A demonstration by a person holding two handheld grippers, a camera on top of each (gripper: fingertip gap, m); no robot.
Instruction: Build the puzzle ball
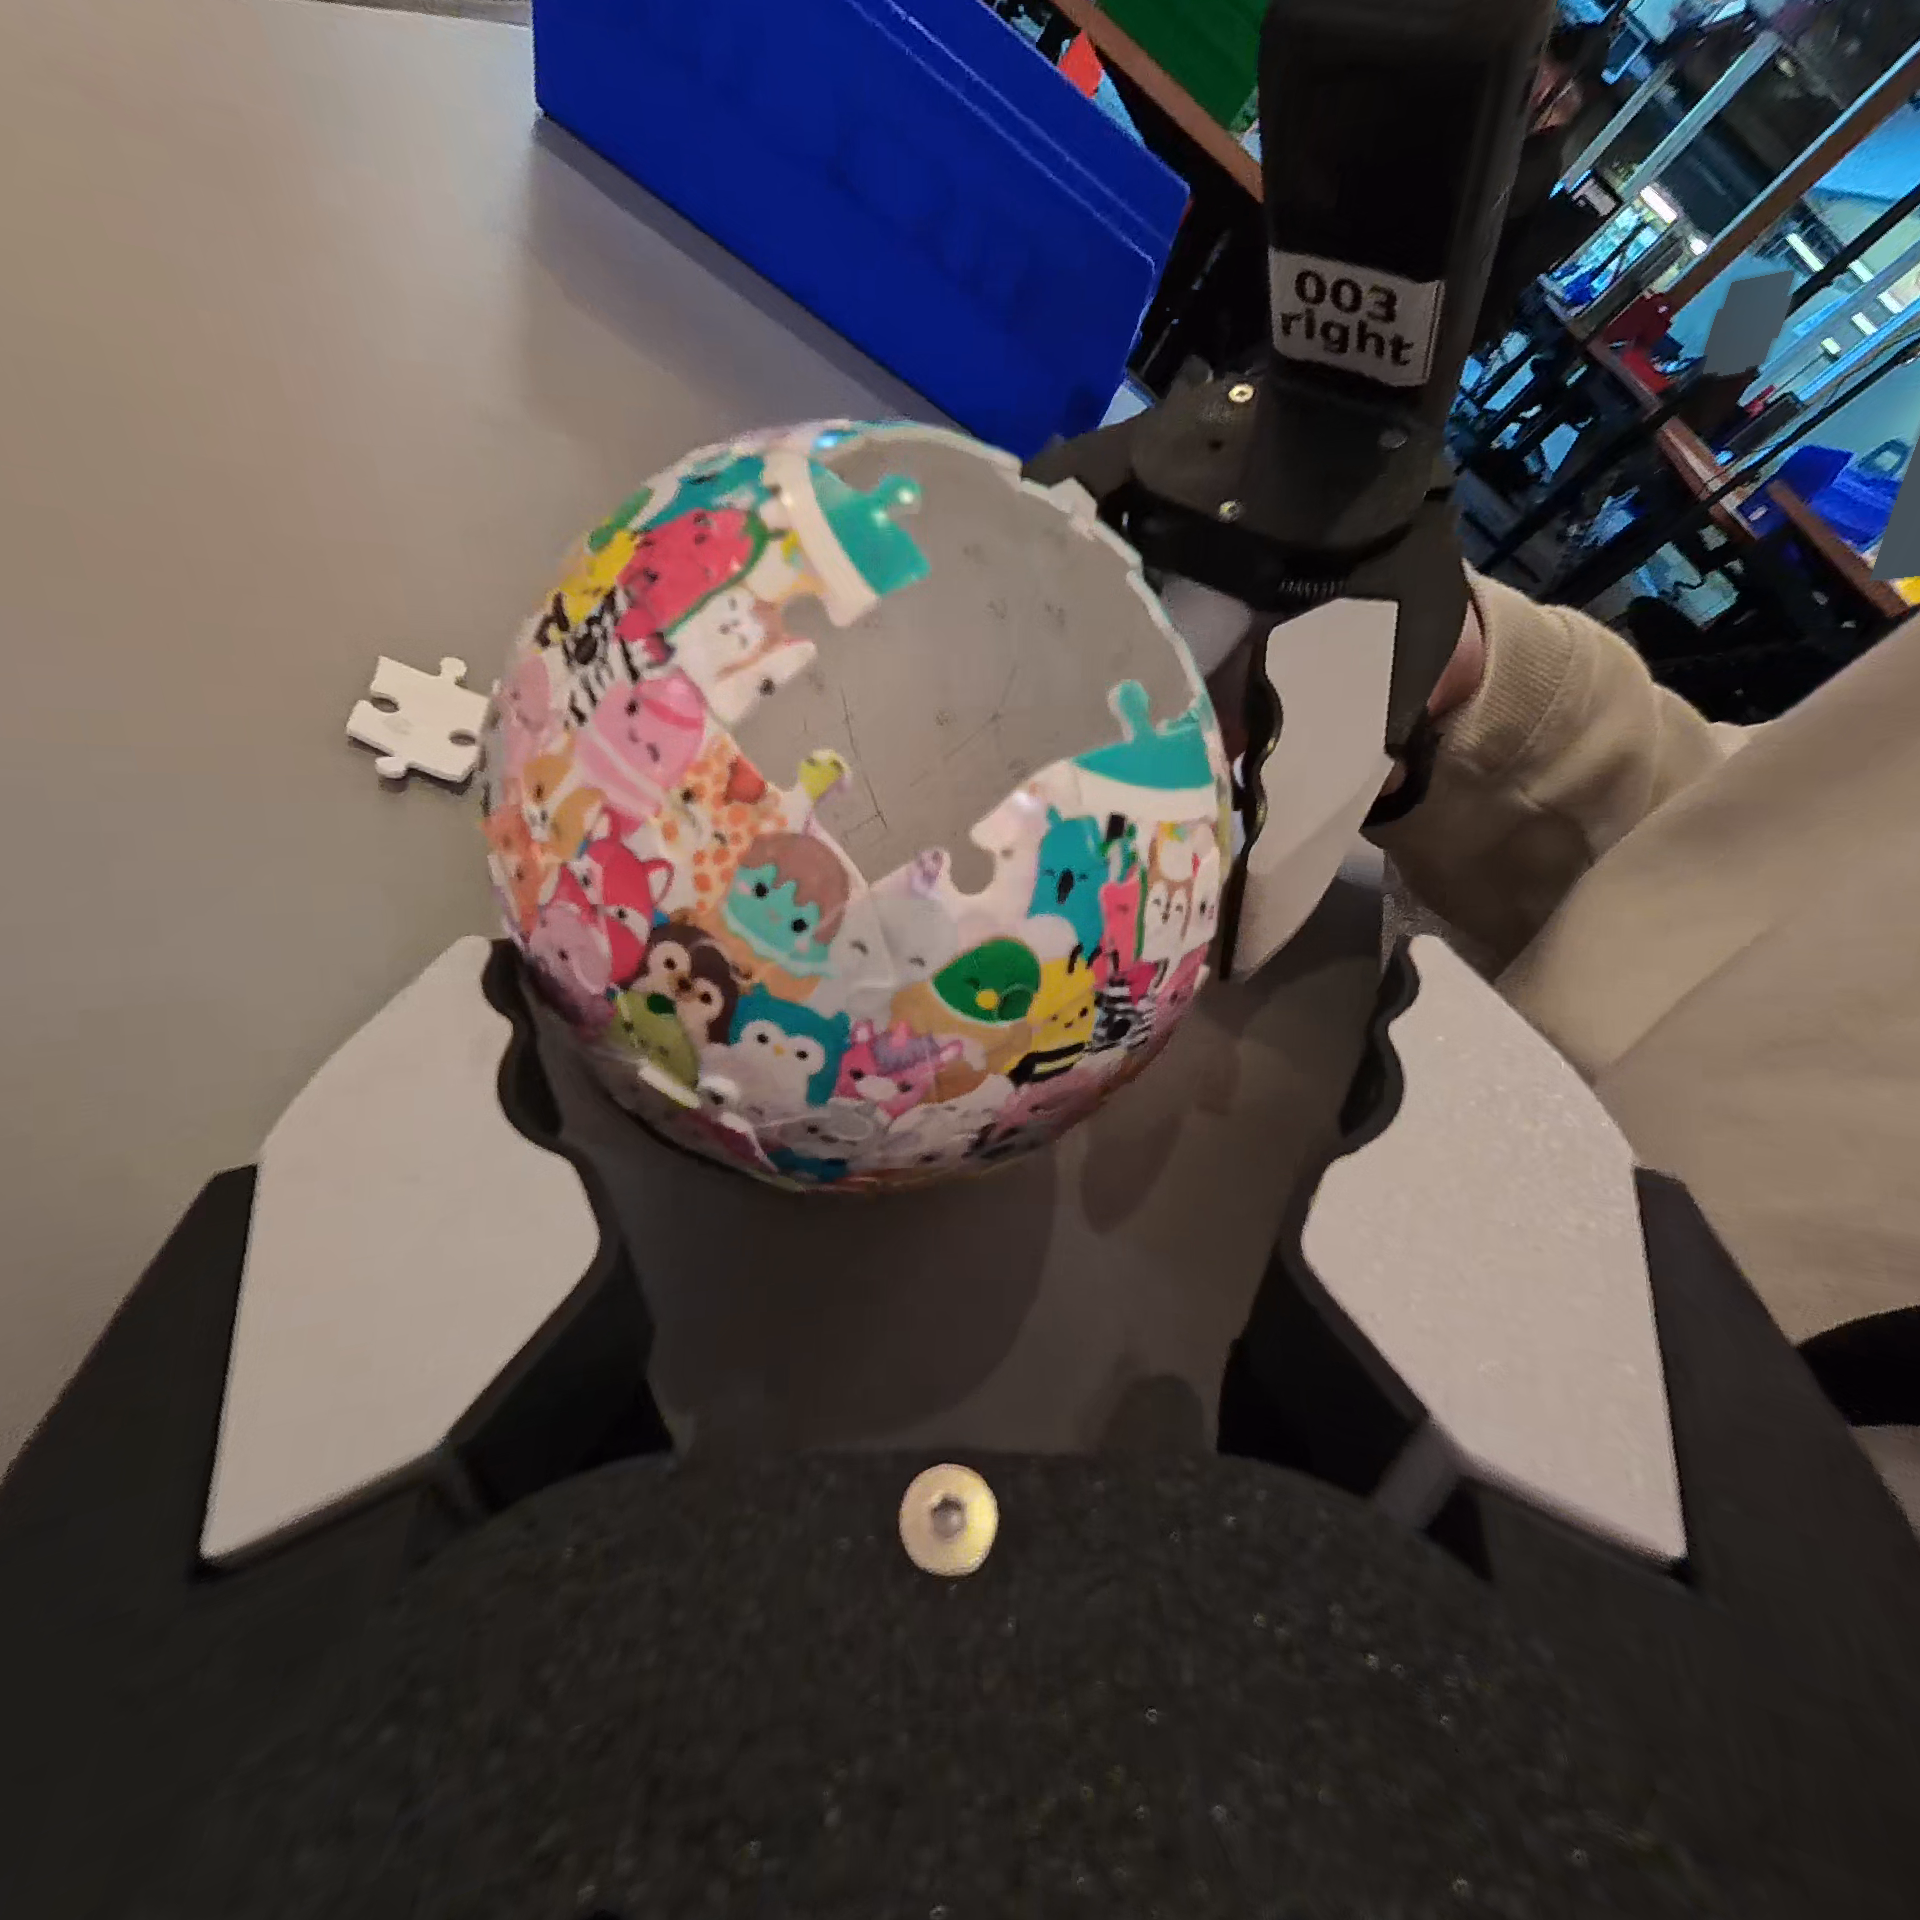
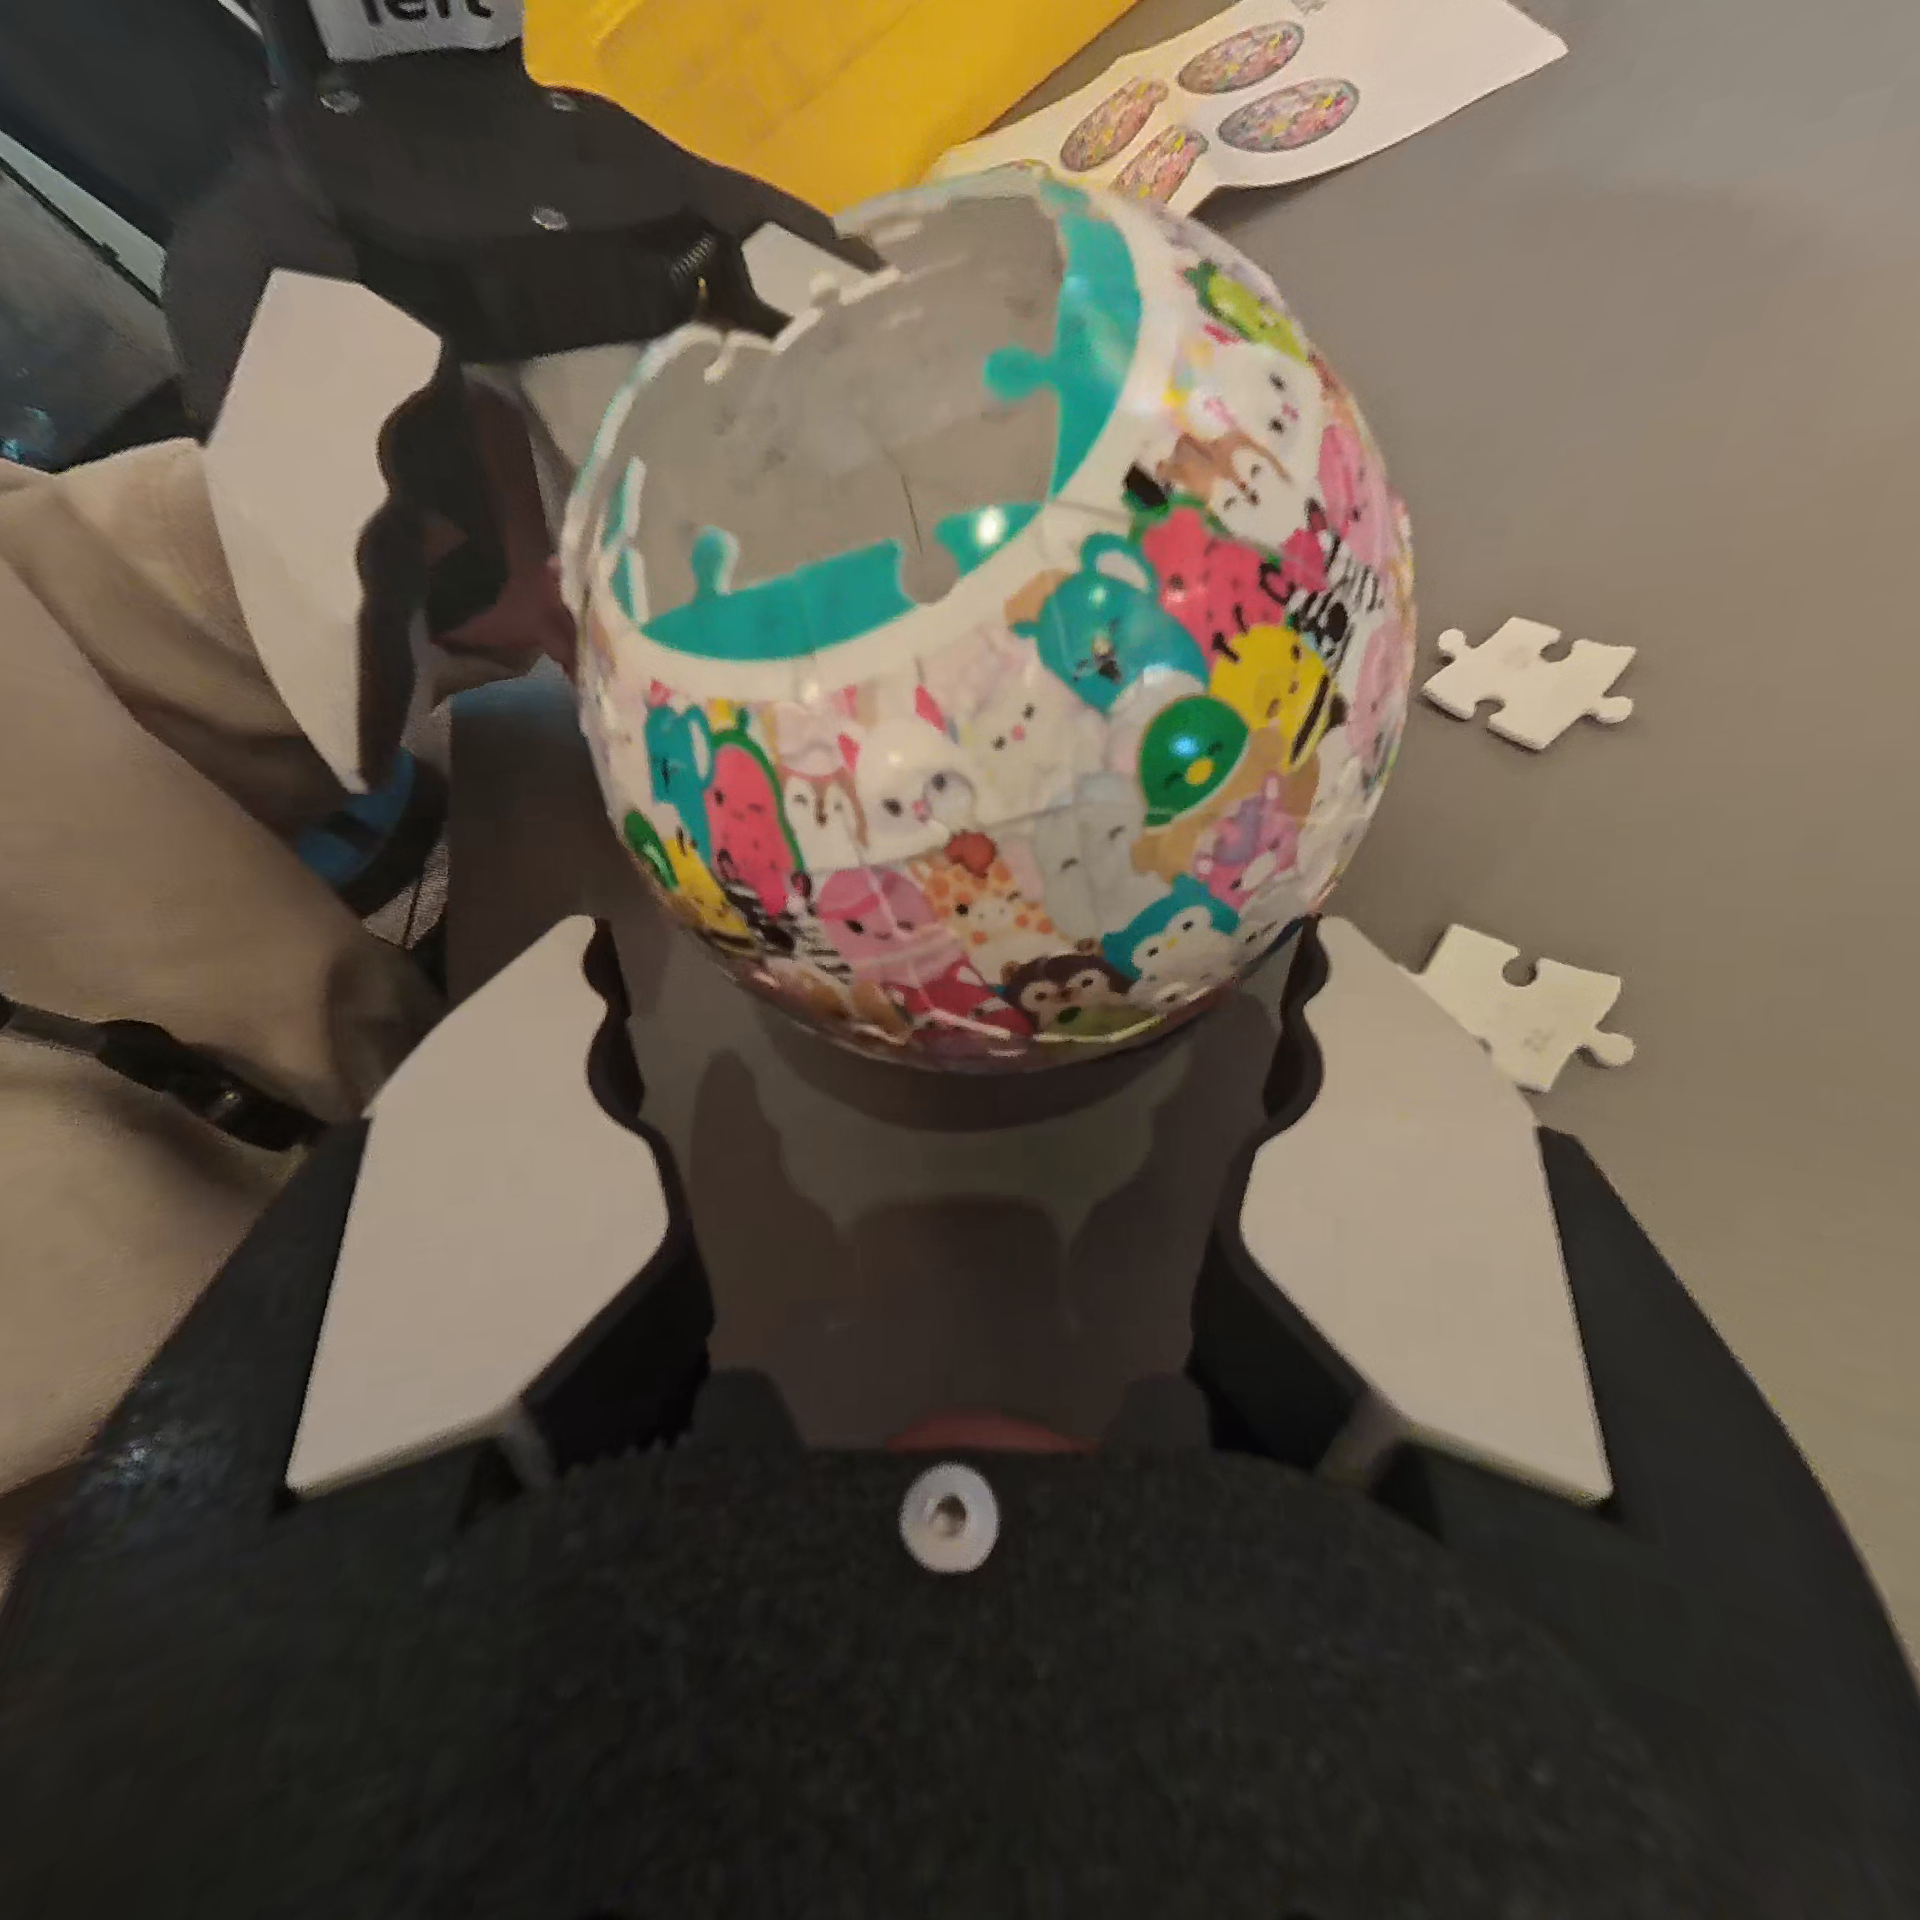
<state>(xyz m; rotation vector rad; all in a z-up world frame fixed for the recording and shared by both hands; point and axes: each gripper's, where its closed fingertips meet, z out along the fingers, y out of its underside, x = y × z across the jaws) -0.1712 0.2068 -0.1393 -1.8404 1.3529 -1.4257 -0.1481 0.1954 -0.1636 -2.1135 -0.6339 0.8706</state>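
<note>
The puzzle ball [image 1: 727, 914] is a colourful sphere covered in cartoon animals. It stands on the grey table with a large jagged hole at the top that shows its grey inside. My left gripper [image 1: 945, 997] is open, its fingertips on either side of the ball's lower part. In the right wrist view the ball [image 2: 987, 779] stands between the fingertips of my open right gripper [image 2: 956, 956]. The right gripper [image 1: 1314, 862] stands against the ball's far right side. The left gripper [image 2: 416, 623] shows behind the ball at upper left. Neither holds a piece.
A loose white piece [image 1: 416, 717] lies left of the ball. Two white pieces [image 2: 1527, 681] [image 2: 1527, 1003] lie to its right in the right wrist view. A blue bin [image 1: 852, 177], a yellow object [image 2: 810, 73] and a printed sheet [image 2: 1247, 94] lie behind. A person's beige sleeve [image 1: 1662, 935] shows.
</note>
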